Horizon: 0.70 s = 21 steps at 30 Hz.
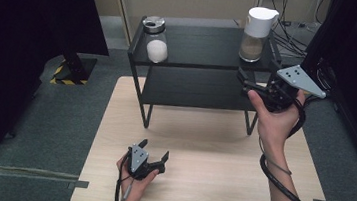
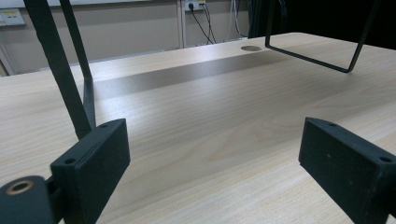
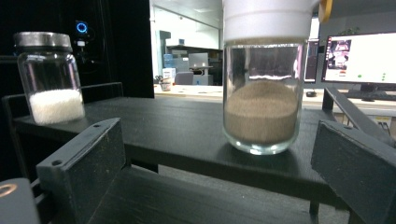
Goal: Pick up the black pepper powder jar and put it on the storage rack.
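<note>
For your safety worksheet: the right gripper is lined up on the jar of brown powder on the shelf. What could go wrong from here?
1. The brown jar stands near the shelf edge; a nudge from the open right gripper might tip it off.
2. Its glass looks smooth, so it may slip.
3. The jaws sit low and could catch the shelf edge.

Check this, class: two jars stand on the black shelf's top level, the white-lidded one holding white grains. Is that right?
Not quite. The white-lidded jar holds brown grains; the white grains are in the metal-lidded jar. Both stand on the shelf top, as the right gripper view shows.
</note>
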Available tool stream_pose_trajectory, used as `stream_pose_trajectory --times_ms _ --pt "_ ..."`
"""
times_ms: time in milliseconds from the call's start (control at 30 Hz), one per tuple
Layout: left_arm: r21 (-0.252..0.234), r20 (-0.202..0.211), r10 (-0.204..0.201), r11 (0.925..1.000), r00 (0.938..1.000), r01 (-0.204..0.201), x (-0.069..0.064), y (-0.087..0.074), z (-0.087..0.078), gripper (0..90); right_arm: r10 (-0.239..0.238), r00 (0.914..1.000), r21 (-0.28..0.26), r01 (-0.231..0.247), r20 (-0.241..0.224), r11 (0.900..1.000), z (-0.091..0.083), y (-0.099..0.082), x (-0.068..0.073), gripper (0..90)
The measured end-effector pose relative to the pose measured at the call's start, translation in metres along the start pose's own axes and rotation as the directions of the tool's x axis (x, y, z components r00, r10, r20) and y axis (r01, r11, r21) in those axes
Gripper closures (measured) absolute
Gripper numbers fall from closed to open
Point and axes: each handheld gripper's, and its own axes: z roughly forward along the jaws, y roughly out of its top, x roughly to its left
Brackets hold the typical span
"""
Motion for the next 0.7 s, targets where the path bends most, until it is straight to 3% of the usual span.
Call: stream_pose_trajectory --times_ms 700 --pt "-0.003 -0.001 0.001 1.0000 1.0000 -0.001 0.000 0.000 0.000 8.4 0.023 0.9995 0.028 -0.022 -0.020 0.9994 -0.023 -0.028 -0.003 3.3"
